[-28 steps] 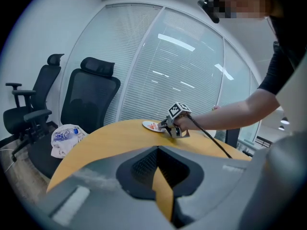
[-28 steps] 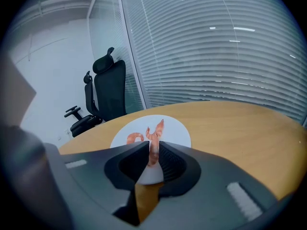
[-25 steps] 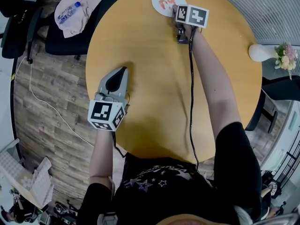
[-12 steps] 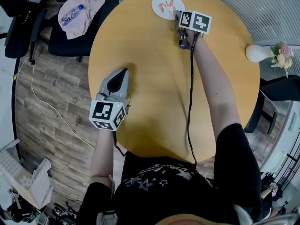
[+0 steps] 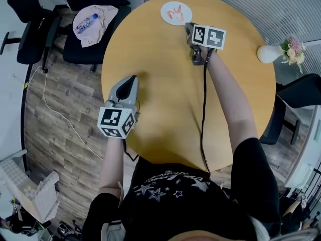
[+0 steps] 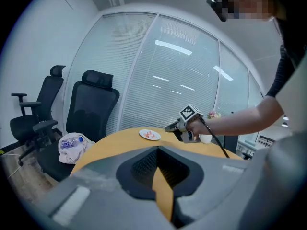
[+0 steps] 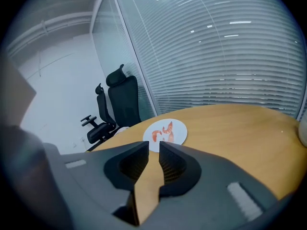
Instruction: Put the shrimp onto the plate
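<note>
A white plate (image 5: 166,10) lies at the far edge of the round wooden table (image 5: 165,114), with several orange shrimp (image 5: 176,14) on it. My right gripper (image 5: 188,26) hovers just short of the plate, toward its right side; its jaws stand a narrow gap apart with nothing between them. In the right gripper view the shrimp (image 7: 163,132) and plate (image 7: 180,126) lie just beyond the right gripper (image 7: 153,144). My left gripper (image 5: 132,78) rests near the table's left edge, shut and empty. The left gripper view shows the left gripper (image 6: 157,148) and, far off, the plate (image 6: 144,134).
A white vase of flowers (image 5: 273,52) stands at the table's right edge. Office chairs stand beyond the table on the left, one with a cloth and a water bottle (image 5: 89,21) on it. A black cable (image 5: 203,109) runs along the right arm.
The right gripper has drawn back a little from the plate toward the person. The left gripper has stayed where it was on the table.
</note>
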### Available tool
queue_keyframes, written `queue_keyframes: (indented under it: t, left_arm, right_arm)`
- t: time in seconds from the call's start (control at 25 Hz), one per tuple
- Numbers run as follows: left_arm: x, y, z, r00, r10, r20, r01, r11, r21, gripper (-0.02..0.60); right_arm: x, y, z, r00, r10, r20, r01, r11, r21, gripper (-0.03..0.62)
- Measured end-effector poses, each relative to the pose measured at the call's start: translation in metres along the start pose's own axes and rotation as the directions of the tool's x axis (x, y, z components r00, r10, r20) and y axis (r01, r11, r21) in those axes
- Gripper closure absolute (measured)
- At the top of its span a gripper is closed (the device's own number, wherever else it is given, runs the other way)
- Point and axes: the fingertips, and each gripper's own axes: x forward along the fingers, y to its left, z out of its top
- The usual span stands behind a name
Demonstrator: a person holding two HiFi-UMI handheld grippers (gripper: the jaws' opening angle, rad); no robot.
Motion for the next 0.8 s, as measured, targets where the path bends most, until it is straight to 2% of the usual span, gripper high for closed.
queue_keyframes:
  t: [0.4,0.8]
  left_arm:
    - [-0.047,-0.055,0.018,0.998,0.032,0.049,-0.033,0.999,0.012,0.580]
    - [-0.089,-0.114,0.024,0.996,0.043,0.081,-0.049,0.995,0.082,0.580]
  right_arm:
    - [-0.109,0.035,0.002,0.990,0.122,0.076,-0.121,0.993,-0.012,0.513]
    - [-0.196,0.049,-0.027,0.968,0.218,0.124,-0.219,0.976,-0.009,0.511]
